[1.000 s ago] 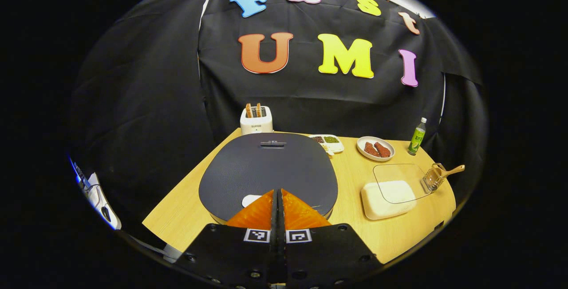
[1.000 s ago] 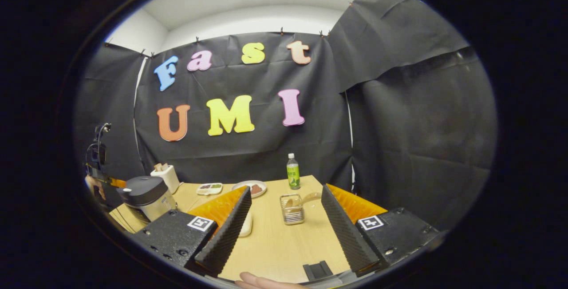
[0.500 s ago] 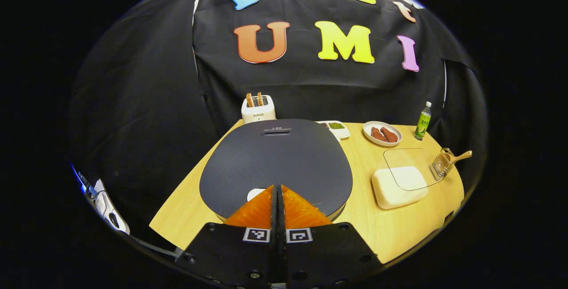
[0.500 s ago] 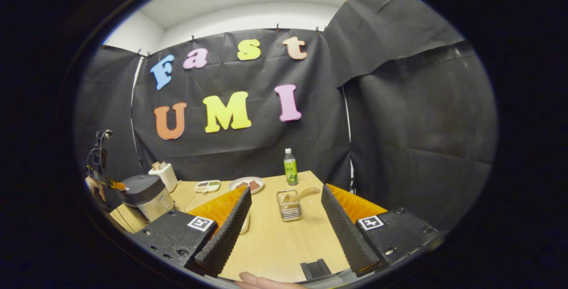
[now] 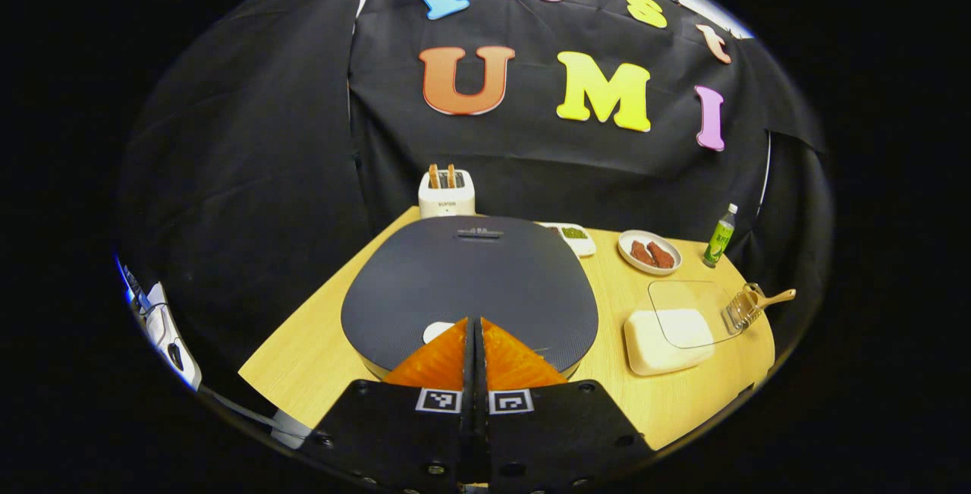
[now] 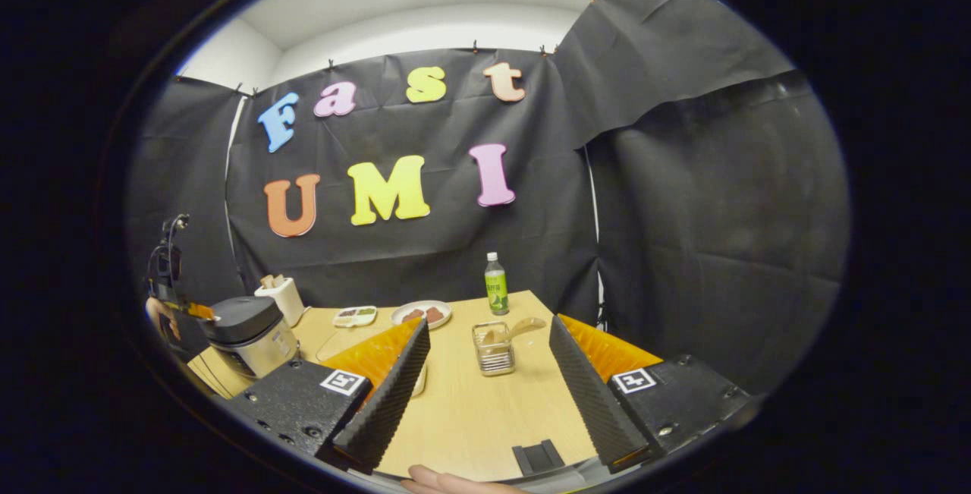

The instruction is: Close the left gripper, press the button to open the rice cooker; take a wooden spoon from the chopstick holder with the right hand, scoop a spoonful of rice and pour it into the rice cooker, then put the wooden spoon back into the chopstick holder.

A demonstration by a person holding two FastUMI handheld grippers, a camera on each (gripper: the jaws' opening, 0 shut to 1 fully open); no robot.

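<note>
Fingers of left gripper (image 5: 476, 327) pressed together, tips right over white button (image 5: 435, 331) on rice cooker (image 5: 470, 289) lid, lid down. Right gripper (image 6: 489, 331) spread wide, empty, facing chopstick holder (image 6: 493, 348) with wooden spoon (image 6: 510, 329) inside.

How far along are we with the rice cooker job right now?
Done: the left tool is shut, its tips at the white button on the rice cooker. In hand: the press, since the lid is down. Left: the open right tool must take the wooden spoon from the chopstick holder, scoop rice, pour, return it.
</note>
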